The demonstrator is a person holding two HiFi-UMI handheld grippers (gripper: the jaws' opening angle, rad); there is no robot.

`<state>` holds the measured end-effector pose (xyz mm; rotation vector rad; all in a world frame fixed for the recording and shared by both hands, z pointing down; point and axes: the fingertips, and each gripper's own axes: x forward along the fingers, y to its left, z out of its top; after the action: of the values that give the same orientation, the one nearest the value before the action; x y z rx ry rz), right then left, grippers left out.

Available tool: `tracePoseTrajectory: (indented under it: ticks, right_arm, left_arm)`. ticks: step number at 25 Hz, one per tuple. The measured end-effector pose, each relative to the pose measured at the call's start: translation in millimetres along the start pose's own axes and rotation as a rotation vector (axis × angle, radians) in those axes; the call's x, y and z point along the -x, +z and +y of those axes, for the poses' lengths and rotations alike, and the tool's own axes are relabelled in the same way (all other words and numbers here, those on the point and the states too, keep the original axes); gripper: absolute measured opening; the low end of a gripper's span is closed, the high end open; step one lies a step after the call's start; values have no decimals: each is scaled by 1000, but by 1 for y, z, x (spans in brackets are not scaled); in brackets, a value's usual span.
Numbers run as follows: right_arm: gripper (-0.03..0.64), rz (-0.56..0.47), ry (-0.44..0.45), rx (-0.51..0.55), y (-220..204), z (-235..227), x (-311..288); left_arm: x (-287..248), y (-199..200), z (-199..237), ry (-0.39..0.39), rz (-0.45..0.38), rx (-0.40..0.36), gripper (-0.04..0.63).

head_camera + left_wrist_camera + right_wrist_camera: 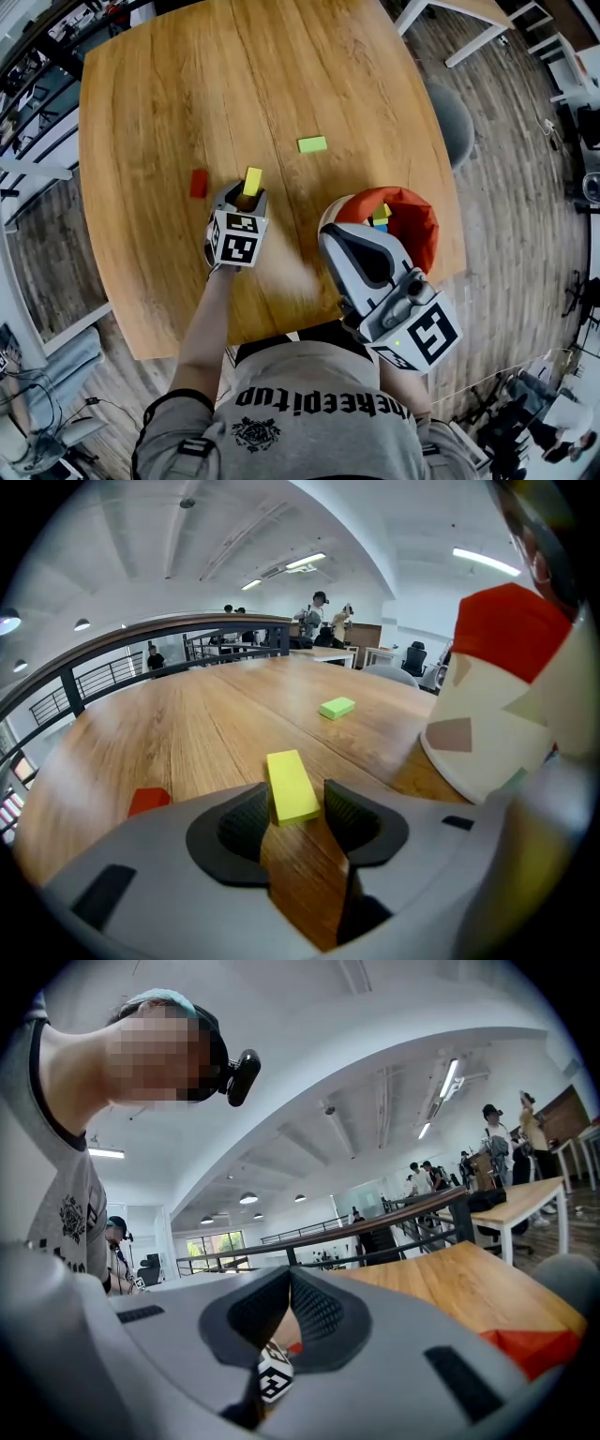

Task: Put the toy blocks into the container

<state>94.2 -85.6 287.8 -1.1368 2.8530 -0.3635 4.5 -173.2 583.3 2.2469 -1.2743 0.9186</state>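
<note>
The head view looked steeply down from above the person (309, 412) onto the wooden table (159, 112). The left gripper view sat low and close over that tabletop, facing far across it. These two shared the yellow block (252, 180), green block (312, 144) and container (417, 234). The right gripper view tilted up toward the ceiling (309, 1072) and the person.

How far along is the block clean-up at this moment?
Done: some blocks, a yellow one on top, lie in the container. In hand: the yellow block sits between the open left tongs, not gripped. Left: that block, the red block and the green block, all outside the container. The right tongs are shut and empty.
</note>
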Motion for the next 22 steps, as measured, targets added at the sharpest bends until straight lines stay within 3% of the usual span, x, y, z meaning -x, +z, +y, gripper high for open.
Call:
tracePoseTrajectory:
  ticks: [9, 14, 22]
  right_arm:
    - [14, 3, 2, -2, -3, 1, -3]
    - [12, 2, -1, 4, -2, 5, 0]
    - [14, -2, -21, 5, -4, 9, 5]
  left_arm:
    - [-2, -2, 2, 6, 6, -9, 156]
    - [6, 0, 1, -19, -12, 35, 151]
    - [38, 22, -11, -62, -78, -5, 150]
